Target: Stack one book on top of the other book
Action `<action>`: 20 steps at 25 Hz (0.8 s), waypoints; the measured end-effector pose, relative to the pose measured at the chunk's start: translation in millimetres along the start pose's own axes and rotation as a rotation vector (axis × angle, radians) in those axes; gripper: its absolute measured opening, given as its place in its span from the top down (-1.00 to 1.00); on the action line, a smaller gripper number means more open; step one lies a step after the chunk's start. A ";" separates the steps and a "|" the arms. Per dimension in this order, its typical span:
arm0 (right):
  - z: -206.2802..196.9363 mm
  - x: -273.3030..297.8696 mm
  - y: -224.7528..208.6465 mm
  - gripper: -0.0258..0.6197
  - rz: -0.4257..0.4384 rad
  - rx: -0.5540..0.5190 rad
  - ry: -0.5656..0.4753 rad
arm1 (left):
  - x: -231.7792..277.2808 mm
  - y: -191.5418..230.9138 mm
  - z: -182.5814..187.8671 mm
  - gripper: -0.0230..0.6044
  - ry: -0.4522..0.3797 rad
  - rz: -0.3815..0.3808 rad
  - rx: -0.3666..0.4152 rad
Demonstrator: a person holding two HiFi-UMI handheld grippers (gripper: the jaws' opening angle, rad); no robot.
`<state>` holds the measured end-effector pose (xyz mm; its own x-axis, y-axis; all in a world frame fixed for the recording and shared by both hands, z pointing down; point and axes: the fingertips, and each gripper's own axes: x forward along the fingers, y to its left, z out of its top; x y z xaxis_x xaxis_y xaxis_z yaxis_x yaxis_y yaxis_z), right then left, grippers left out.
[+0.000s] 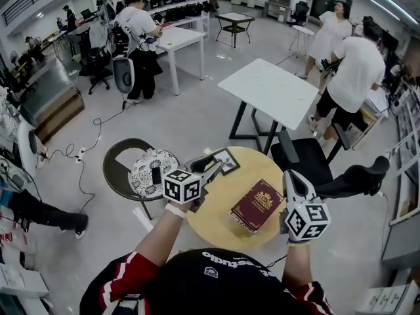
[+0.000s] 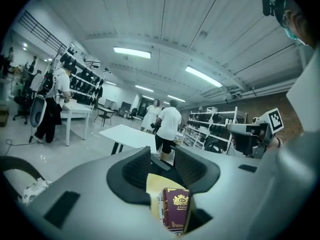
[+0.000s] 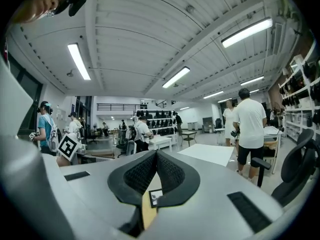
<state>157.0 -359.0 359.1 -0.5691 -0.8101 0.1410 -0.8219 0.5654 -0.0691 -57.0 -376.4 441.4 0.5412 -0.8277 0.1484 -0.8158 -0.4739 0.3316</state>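
A maroon book with a gold crest lies flat on the round yellow table, right of its middle. A smaller dark book with a pale border lies at the table's far edge. My left gripper hovers above the table's left side, its tips close to the dark book. In the left gripper view the left gripper has a gap between its pads with nothing in it, and the maroon book shows below. My right gripper is at the table's right edge. The right gripper has its tips meeting, holding nothing.
A chair with a patterned cushion stands left of the table and a black office chair stands to the right. Beyond them is a white table. Several people stand farther off, one in white.
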 end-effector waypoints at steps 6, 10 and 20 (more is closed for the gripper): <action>8.6 11.3 13.9 0.83 0.049 0.005 -0.019 | -26.8 -13.4 34.2 0.57 -0.072 0.050 0.100; 8.4 13.0 17.0 0.83 0.069 0.005 -0.023 | -36.2 -25.5 50.7 0.67 -0.119 0.072 0.157; 9.8 8.7 17.3 0.83 0.062 -0.004 -0.028 | -46.3 -46.4 75.7 0.82 -0.192 0.102 0.254</action>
<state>137.5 -357.8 349.5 -0.6193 -0.7776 0.1090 -0.7851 0.6150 -0.0732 -59.7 -338.9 348.6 0.4256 -0.9047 -0.0175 -0.9016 -0.4257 0.0773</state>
